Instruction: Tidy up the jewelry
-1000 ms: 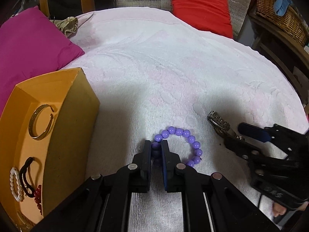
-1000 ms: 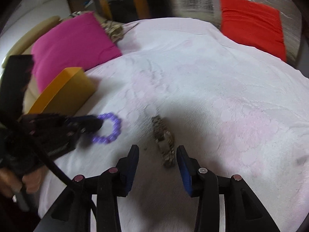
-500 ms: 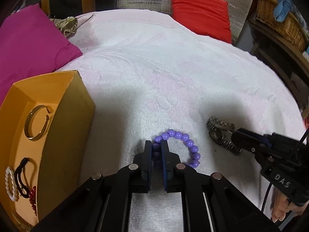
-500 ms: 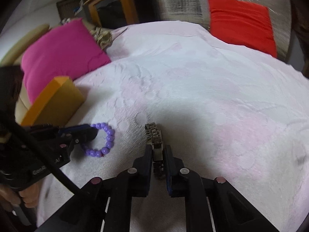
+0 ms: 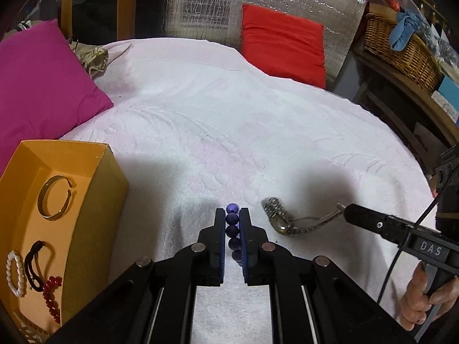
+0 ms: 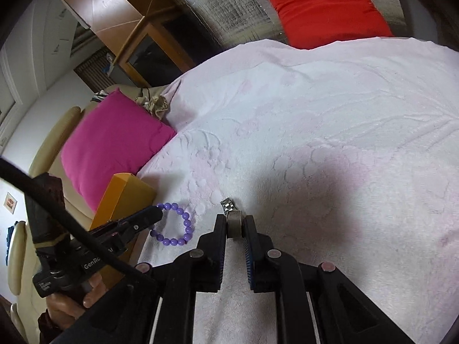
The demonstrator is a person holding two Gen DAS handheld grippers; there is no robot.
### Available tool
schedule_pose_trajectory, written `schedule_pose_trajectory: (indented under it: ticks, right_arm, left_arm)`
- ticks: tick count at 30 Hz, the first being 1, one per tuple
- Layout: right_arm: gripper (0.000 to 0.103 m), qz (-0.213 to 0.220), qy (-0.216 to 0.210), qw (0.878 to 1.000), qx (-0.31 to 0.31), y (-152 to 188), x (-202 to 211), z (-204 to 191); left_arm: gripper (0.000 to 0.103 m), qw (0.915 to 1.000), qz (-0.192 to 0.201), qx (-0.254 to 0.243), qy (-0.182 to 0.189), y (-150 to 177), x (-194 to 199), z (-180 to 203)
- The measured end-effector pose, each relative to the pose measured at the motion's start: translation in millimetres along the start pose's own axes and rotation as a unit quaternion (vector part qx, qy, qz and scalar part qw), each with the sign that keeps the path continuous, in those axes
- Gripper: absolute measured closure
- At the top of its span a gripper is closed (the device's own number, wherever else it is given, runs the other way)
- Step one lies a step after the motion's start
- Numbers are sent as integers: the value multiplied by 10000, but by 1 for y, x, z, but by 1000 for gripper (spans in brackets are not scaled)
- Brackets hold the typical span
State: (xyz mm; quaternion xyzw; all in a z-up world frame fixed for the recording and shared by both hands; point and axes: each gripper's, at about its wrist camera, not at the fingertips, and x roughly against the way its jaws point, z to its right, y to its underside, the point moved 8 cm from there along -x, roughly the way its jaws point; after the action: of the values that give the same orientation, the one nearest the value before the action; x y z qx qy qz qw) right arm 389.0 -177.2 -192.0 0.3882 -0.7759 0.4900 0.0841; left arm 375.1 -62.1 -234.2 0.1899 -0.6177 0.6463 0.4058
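Pinching purple bead bracelet (image 5: 231, 230) | left hand-held gripper (image 5: 231, 220) | watch (image 5: 282, 223) beside

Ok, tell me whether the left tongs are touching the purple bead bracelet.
Touching. The left wrist view shows the left tongs shut on the purple bead bracelet, beads pinched between both fingers; the right wrist view shows the loop hanging from them.

The left gripper (image 5: 231, 230) pinches a purple bead bracelet (image 5: 233, 227) edge-on between its closed fingers, above a pale pink bedspread (image 5: 229, 132). Just to its right, the right gripper (image 5: 348, 210) grips one end of a metal watch (image 5: 282, 223) (band trailing onto the cloth). To the left sits an orange box (image 5: 94, 229) holding a gold bangle (image 5: 54, 197), white, black and red pieces.
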Motion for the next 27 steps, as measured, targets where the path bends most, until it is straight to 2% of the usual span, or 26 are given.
schedule_pose_trajectory:
  ticks: [6,13,14,17,19,22,23,25,27]
  right_arm:
    - [90,104,-191,9997,-55,-4,6,-7]
    - [90,443,-360,9984,-29,-18,21,-27]
    - [99,531,-415,9977,-11,-21,25,-33]
    - [100,720,-484,9962,100,-28,37,-49]
    - [100,718,-398,9962,291,-29,39,-59]
    - [99,434,-100,9980,440,-22,30,-61]
    - [98,300,63,9986,439,-18,23,-57]
    - [88,-13,291,9985,471,-9,9,-48]
    - [66,-248,531,9970,513,0,-2,-38]
  left_arm:
    - [94,9999,154,-2,-50,-4,12,-1]
    - [94,9989,463,57,-39,-11,37,-8]
    - [94,9987,505,60,-29,-12,40,-9]
    - [94,9980,635,70,-3,-16,50,-13]
    - [94,9977,671,59,7,-15,53,-16]
    - [94,9983,572,67,-32,-11,51,-21]
    - [94,9984,554,78,-32,-10,50,-23]
    - [94,9985,533,74,-45,-8,51,-24]
    - [94,9985,548,48,-68,-8,53,-24]
